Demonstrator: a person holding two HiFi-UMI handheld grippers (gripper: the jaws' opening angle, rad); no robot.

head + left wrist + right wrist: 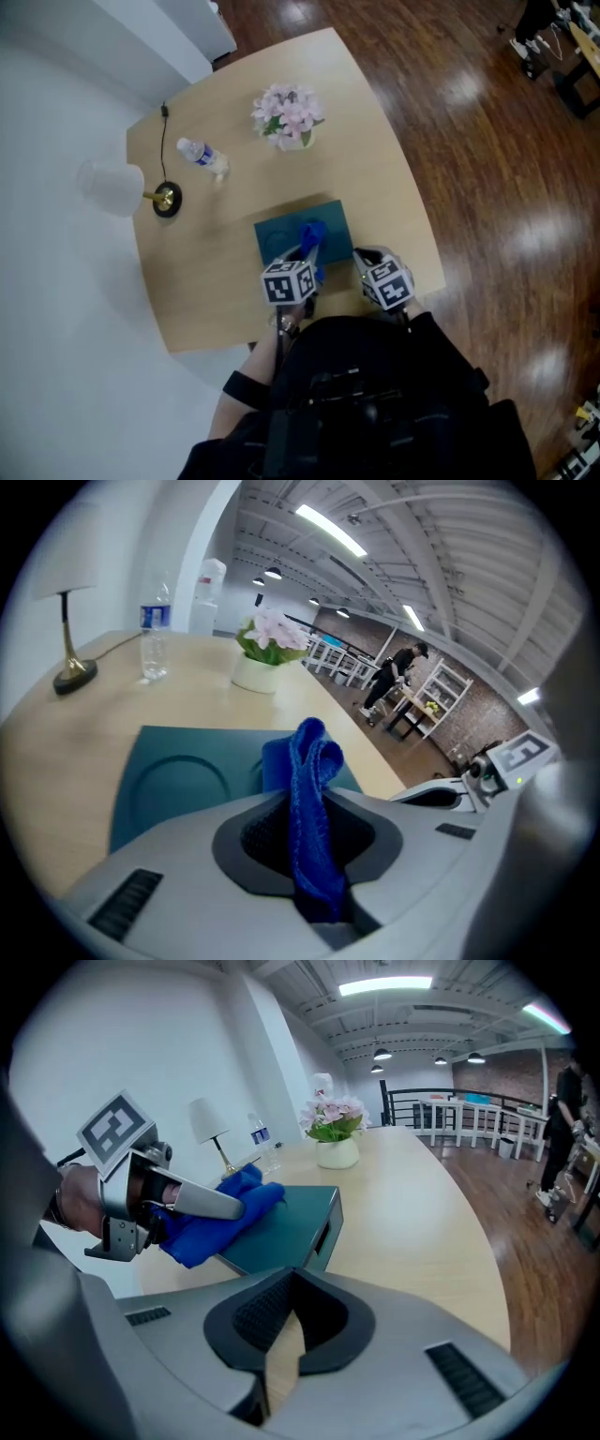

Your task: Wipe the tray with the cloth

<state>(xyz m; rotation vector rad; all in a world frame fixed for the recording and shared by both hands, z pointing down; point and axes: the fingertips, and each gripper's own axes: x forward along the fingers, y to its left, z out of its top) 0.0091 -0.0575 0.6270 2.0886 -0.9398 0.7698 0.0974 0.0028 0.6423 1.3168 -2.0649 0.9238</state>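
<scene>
A teal tray (333,225) lies on the wooden table near its front edge. My left gripper (309,251) is shut on a blue cloth (313,232) over the tray's near part. In the left gripper view the cloth (309,789) stands up folded between the jaws, above the tray (178,780). My right gripper (362,255) hovers just right of the tray, its jaws together with nothing in them. In the right gripper view the cloth (211,1218) reaches the tray's near left part (291,1218), but whether it touches the tray does not show. The right gripper's tips (292,1277) meet over bare table.
A pot of pink flowers (288,114) stands at the back of the table. A water bottle (203,157) and a table lamp (114,187) with its cord are at the left. The table's rounded edge (427,244) runs close by on the right, with wooden floor beyond.
</scene>
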